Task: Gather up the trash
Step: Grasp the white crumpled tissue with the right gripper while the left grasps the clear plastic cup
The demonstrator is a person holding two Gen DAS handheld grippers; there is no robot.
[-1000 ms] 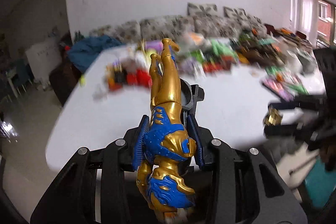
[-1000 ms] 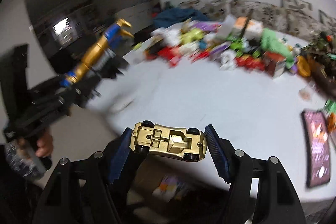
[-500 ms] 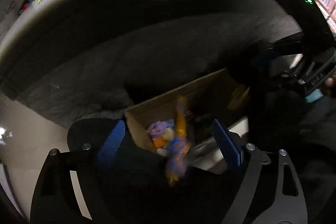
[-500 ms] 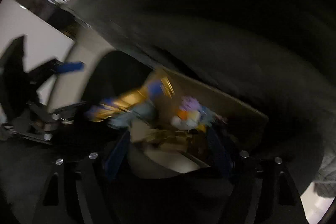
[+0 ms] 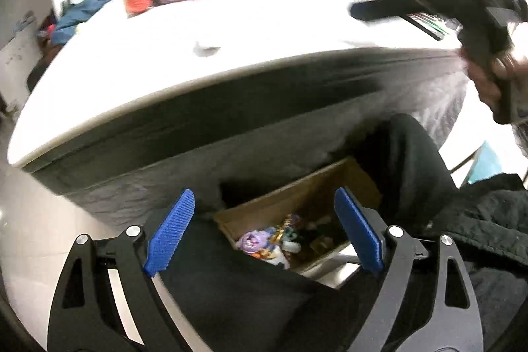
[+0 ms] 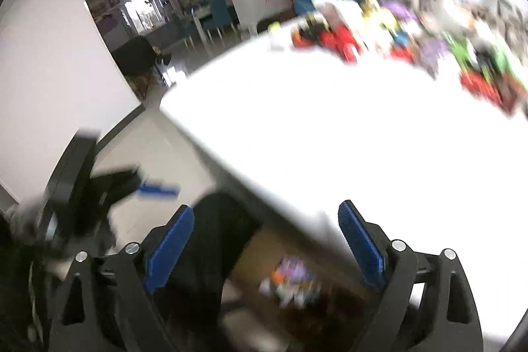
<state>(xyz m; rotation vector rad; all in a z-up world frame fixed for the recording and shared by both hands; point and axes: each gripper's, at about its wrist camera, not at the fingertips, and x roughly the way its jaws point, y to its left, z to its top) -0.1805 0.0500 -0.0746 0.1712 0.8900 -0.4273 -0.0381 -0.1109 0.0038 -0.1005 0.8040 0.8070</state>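
We see the white table [image 5: 231,32] filling the upper part of both views, its far side heaped with bright, blurred clutter [image 6: 412,35]. Below its near edge a dark cloth [image 5: 264,134] hangs down. Under that edge, on the floor, stands an open cardboard box [image 5: 297,197], and a person's dark-clothed leg [image 5: 412,160] is just beside it on the right. Inside the box lie the toys [image 5: 267,240]: a purple-and-white piece with gold and blue bits against it, too jumbled for us to separate.

Our left gripper [image 5: 264,230] hangs above the box with its blue pads wide apart and nothing between them; the jaws have just been opening, though barely in the last moment. Our right gripper [image 6: 265,241] sits over the table edge, box below, jaws likewise spread and bare, and they have just been opening further. A hand [image 5: 495,81] holds it at the right of the left view.
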